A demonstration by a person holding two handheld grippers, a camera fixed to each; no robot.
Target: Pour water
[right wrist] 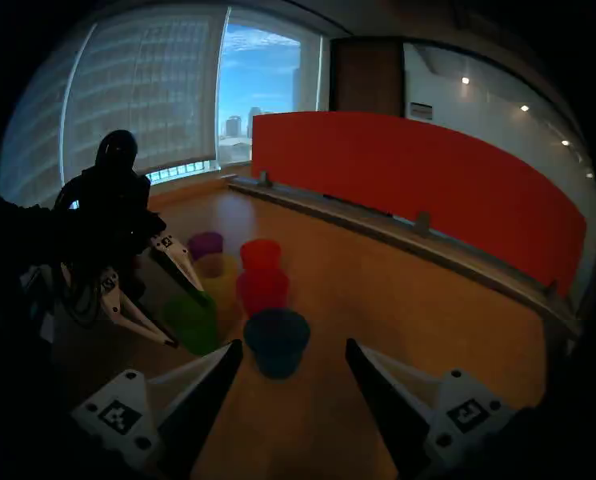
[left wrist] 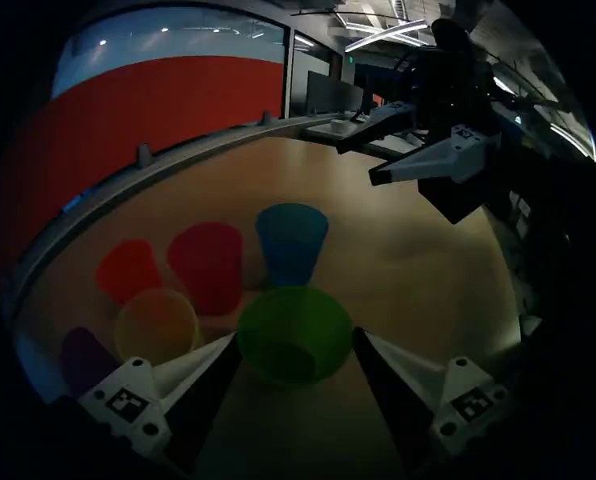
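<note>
Six cups cluster on the wooden surface (left wrist: pixel 410 264). In the left gripper view, from the left, stand a purple cup (left wrist: pixel 84 360), partly hidden by the near finger, an orange cup (left wrist: pixel 128 270), a yellow cup (left wrist: pixel 158 324) and a red cup (left wrist: pixel 208 264). Next comes a green cup (left wrist: pixel 295 344) with a blue cup (left wrist: pixel 292 240) behind it. The left gripper (left wrist: pixel 295 333) has its fingers wide apart, one on each side of the green cup. The cup's rim nearly spans the gap, and I cannot tell whether the tips touch it. Farther right, the right gripper (left wrist: pixel 355 162) hangs above the surface, well apart from the cups, fingers spread and holding nothing.

In the right gripper view, a person (right wrist: pixel 118 200) is a dark shape at the left, behind the left gripper, whose fingers flank the green cup. The blue cup stands just ahead of the right gripper's parted fingers, nearer the left one and touching neither. Each finger bears a black-and-white square marker (right wrist: pixel 120 416); those on the far gripper are too small to make out. The light is dim, so whether any cup holds water cannot be told. To the right, a red panel (right wrist: pixel 426 176) runs along the surface's far edge.
</note>
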